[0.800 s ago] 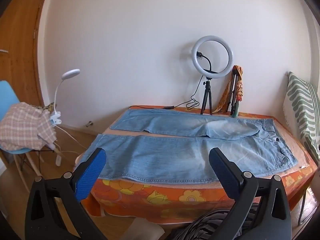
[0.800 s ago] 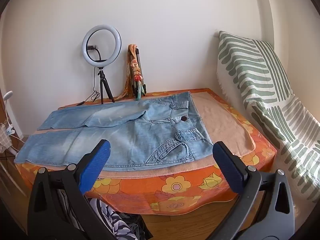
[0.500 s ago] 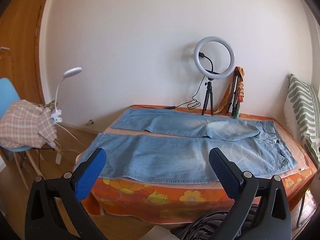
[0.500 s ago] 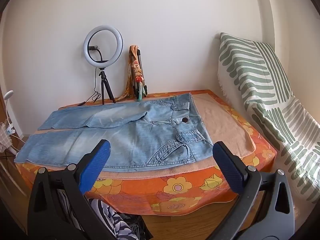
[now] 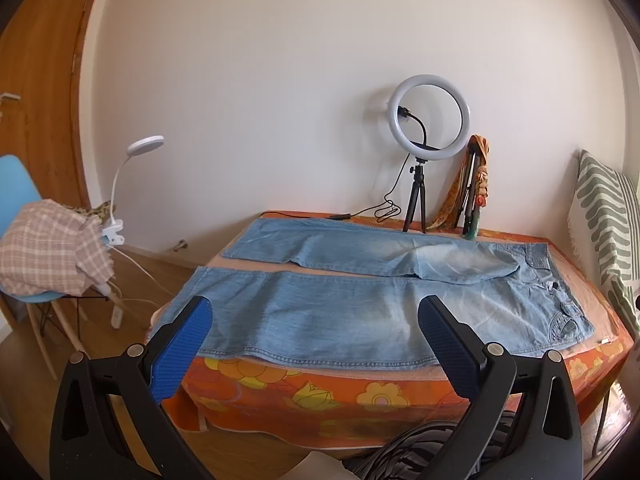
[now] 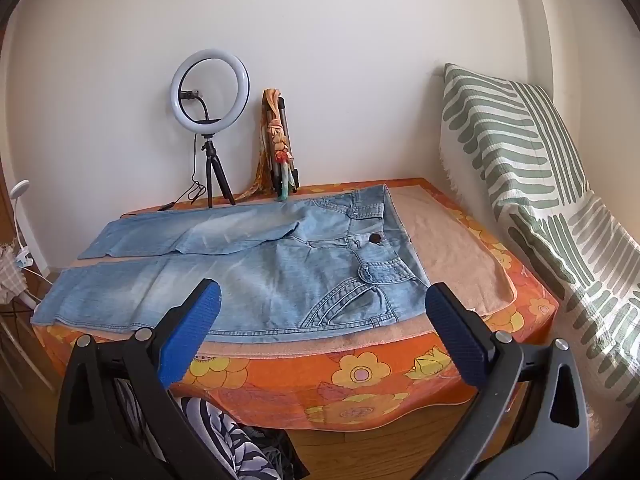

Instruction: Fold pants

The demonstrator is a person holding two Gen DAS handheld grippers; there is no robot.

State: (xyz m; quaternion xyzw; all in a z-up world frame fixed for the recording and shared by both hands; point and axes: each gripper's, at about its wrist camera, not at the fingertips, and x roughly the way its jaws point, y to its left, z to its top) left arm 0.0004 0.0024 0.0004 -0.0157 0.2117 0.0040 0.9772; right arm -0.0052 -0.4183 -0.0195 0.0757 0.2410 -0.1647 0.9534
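Observation:
Light blue jeans (image 5: 360, 296) lie flat and spread out on a table with an orange flowered cloth (image 5: 304, 392), both legs pointing left, waistband at the right. In the right wrist view the jeans (image 6: 256, 272) show their waist, button and pocket. My left gripper (image 5: 316, 320) is open and empty, held back from the table's front edge, facing the legs. My right gripper (image 6: 322, 308) is open and empty, held back from the front edge, facing the waist end.
A ring light on a tripod (image 5: 428, 132) and a folded tripod with a scarf (image 5: 476, 184) stand at the table's back by the wall. A striped green cushion (image 6: 532, 184) is right of the table. A blue chair with checked cloth (image 5: 48, 248) and a clip lamp (image 5: 140, 152) stand left.
Both grippers have drifted slightly, so the views shifted a little; the jeans have not moved and both grippers stay open.

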